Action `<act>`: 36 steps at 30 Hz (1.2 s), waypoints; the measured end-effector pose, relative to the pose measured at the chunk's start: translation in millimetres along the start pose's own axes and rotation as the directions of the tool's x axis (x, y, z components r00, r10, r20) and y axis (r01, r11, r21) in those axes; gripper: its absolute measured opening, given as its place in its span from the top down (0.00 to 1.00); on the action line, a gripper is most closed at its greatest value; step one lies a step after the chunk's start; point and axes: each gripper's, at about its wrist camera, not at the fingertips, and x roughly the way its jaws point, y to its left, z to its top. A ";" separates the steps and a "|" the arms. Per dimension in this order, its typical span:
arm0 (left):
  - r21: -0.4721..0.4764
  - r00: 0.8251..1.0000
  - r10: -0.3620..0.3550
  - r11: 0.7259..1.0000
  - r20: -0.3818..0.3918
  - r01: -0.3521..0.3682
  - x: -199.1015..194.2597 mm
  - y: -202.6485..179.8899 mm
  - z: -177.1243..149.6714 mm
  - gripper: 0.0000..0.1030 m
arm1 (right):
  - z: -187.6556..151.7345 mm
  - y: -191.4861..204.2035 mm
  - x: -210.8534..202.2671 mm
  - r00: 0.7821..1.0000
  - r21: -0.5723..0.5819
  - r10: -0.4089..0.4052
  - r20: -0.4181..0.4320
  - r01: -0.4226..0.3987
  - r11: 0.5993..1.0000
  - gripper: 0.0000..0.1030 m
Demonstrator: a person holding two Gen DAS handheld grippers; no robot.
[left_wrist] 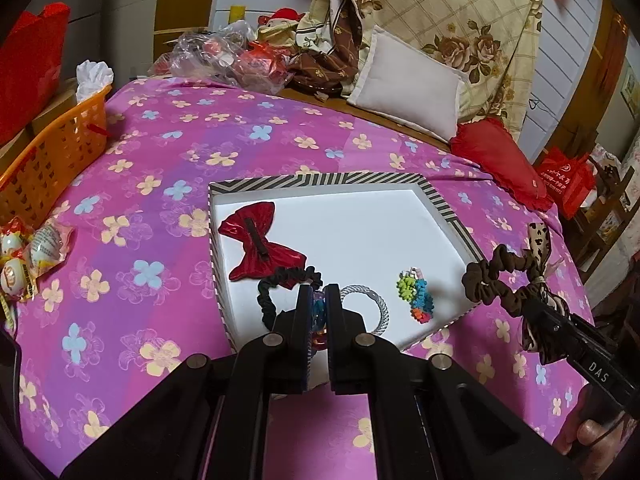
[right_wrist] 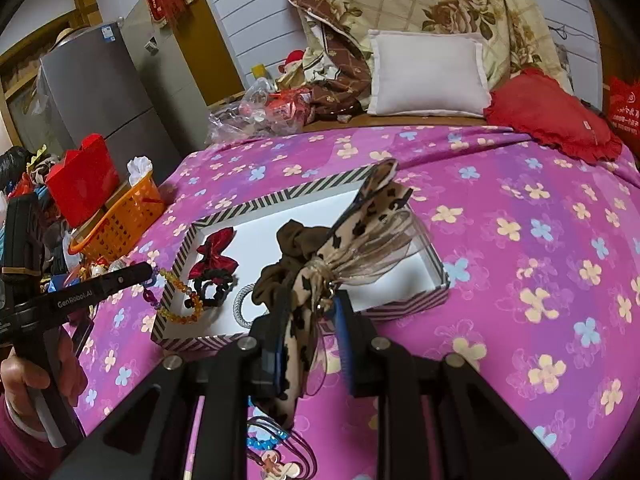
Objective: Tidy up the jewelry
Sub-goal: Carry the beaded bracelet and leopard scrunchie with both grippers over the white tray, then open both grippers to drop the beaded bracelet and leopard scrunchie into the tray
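Note:
A striped-rim white box (left_wrist: pixel 320 179) (right_wrist: pixel 280 196) lies on the bed. In it are a red bow clip (left_wrist: pixel 260 246) (right_wrist: pixel 214 258), a black scrunchie (left_wrist: pixel 272 292) (right_wrist: pixel 216 286), a silver bracelet (left_wrist: pixel 378 304) (right_wrist: pixel 239 304) and a bright multicoloured hair tie (left_wrist: pixel 416 292). My left gripper (left_wrist: pixel 318 298) (right_wrist: pixel 150 274) is shut on an amber and purple bead bracelet (right_wrist: pixel 176 304) (left_wrist: pixel 318 312) that hangs over the box's near corner. My right gripper (right_wrist: pixel 310 308) (left_wrist: pixel 536 300) is shut on a brown scrunchie with a leopard-print bow (right_wrist: pixel 320 256) (left_wrist: pixel 516 280), just right of the box.
An orange basket (left_wrist: pixel 52 160) (right_wrist: pixel 120 220) and wrapped sweets (left_wrist: pixel 28 256) sit at the left. A white pillow (left_wrist: pixel 412 84), a red cushion (left_wrist: pixel 500 160) and a plastic bag (left_wrist: pixel 224 56) lie at the far end. Beaded necklaces (right_wrist: pixel 276 452) lie under my right gripper.

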 end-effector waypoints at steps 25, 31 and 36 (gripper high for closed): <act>-0.057 0.998 0.063 0.996 -0.029 -0.065 32.1 31.5 -3.1 1.00 | 11.9 10.6 61.4 0.995 -0.024 0.040 -0.093 -0.042 0.999 0.79; -0.067 0.995 0.084 0.994 -0.059 -0.088 48.8 41.5 -9.2 1.00 | 10.9 14.1 94.3 0.990 -0.043 0.025 -0.139 -0.032 0.999 0.79; -0.060 0.993 0.100 0.993 -0.070 -0.104 57.7 45.0 -13.3 1.00 | 8.0 9.7 118.6 0.984 -0.045 -0.008 -0.178 0.000 0.999 0.79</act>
